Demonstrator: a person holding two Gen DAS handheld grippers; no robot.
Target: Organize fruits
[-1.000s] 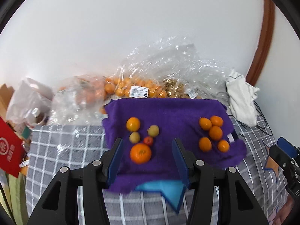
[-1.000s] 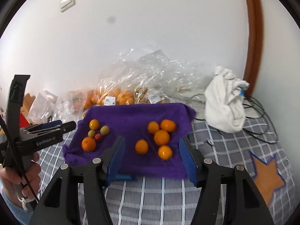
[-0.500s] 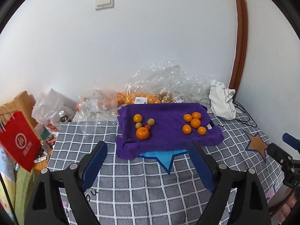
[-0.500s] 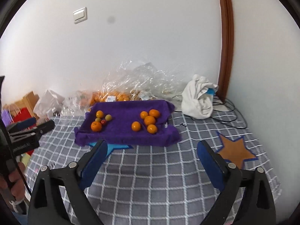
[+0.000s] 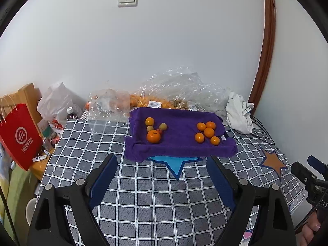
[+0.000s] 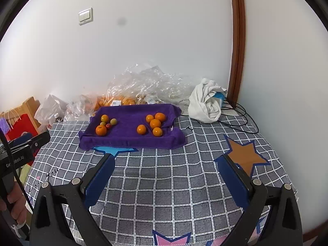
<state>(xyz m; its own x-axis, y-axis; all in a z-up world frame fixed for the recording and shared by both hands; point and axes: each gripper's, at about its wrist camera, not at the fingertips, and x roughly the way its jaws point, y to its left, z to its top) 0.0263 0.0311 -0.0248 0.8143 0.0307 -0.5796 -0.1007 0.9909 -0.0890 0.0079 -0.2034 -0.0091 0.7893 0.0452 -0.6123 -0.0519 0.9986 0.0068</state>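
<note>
A purple towel (image 5: 180,143) lies on the checked cover, in front of both grippers. On its left part sit a big orange (image 5: 153,136), a smaller orange (image 5: 149,121), two greenish fruits (image 5: 163,126) and a small red one (image 5: 160,131). Several oranges (image 5: 209,132) cluster on its right part. My left gripper (image 5: 162,164) hangs open and empty, well short of the towel. Over the cover my right gripper (image 6: 166,160) is also wide open and holds nothing. The right wrist view shows the same towel (image 6: 127,139), the big orange (image 6: 101,130) and the orange cluster (image 6: 155,123).
Crumpled clear bags with more oranges (image 5: 155,102) lie against the wall behind the towel. A white cloth (image 6: 205,102) and black cables (image 6: 237,112) are at the back right. A red paper bag (image 5: 19,135) and clutter stand beyond the left edge of the checked cover (image 5: 153,194).
Both grippers have drawn back from the towel and risen a little, so the fruit looks smaller. Their jaws went from half closed around the fruit groups to wide open.
</note>
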